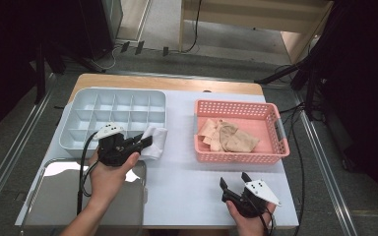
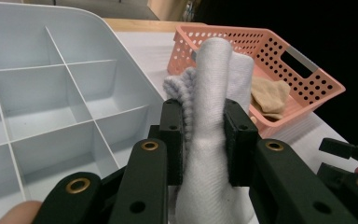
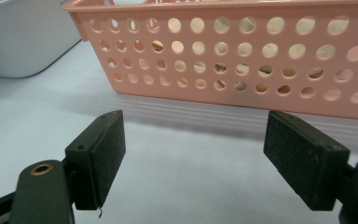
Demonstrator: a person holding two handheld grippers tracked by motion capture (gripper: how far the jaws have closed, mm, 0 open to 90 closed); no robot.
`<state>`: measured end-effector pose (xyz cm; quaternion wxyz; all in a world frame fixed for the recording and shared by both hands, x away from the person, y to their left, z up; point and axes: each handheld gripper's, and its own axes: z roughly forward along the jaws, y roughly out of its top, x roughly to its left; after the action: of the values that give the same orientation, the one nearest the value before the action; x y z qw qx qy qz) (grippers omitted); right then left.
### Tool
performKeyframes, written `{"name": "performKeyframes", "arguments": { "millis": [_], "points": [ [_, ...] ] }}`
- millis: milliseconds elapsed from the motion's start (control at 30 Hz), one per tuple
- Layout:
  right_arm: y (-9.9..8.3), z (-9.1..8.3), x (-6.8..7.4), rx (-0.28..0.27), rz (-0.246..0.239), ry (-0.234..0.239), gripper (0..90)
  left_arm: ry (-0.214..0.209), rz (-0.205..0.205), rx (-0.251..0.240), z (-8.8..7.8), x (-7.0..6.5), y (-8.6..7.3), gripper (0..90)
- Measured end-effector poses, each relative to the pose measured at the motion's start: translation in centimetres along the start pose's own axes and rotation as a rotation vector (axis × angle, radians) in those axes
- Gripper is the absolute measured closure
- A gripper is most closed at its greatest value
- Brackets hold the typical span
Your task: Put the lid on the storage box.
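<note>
While the left gripper [image 2: 204, 135] clamps the folded white sock [image 2: 214, 93], transfer is in hand. Next: lower it into a cell of the grey compartment tray [image 1: 78, 105]. Right gripper [image 3: 193, 158] rests with jaws apart.

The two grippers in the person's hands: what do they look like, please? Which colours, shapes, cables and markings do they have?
Both are black. The left gripper has two flat rectangular pads on arms joined with brass-coloured rivets, a pale plate on top and a black cable trailing toward the person. The right gripper carries a grey three-cornered plate with small dark dots. No sleeves show on the forearms.
</note>
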<state>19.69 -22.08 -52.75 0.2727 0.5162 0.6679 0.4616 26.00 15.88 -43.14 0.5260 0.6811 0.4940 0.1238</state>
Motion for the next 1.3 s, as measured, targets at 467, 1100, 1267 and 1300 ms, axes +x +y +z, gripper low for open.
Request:
{"name": "performKeyframes", "arguments": {
  "millis": [467, 1100, 1267, 1300],
  "points": [
    [0.0, 0.0, 0.0, 0.0, 0.004, -0.002, 20.7, 0.022, -0.017, -0.013, 0.5, 1.0, 0.9, 74.2],
    [0.0, 0.0, 0.0, -0.001, 0.012, 0.002, 20.7, 0.046, -0.046, -0.022, 1.9, 2.2, 1.5, 74.2],
    [0.0, 0.0, -0.1, -0.002, 0.012, 0.002, 20.7, 0.058, -0.045, -0.026, 2.3, 2.5, 1.7, 74.2],
    [0.0, 0.0, -0.1, -0.002, 0.012, 0.002, 20.7, 0.063, -0.046, -0.027, 2.4, 2.6, 1.7, 74.2]
  ]
}}
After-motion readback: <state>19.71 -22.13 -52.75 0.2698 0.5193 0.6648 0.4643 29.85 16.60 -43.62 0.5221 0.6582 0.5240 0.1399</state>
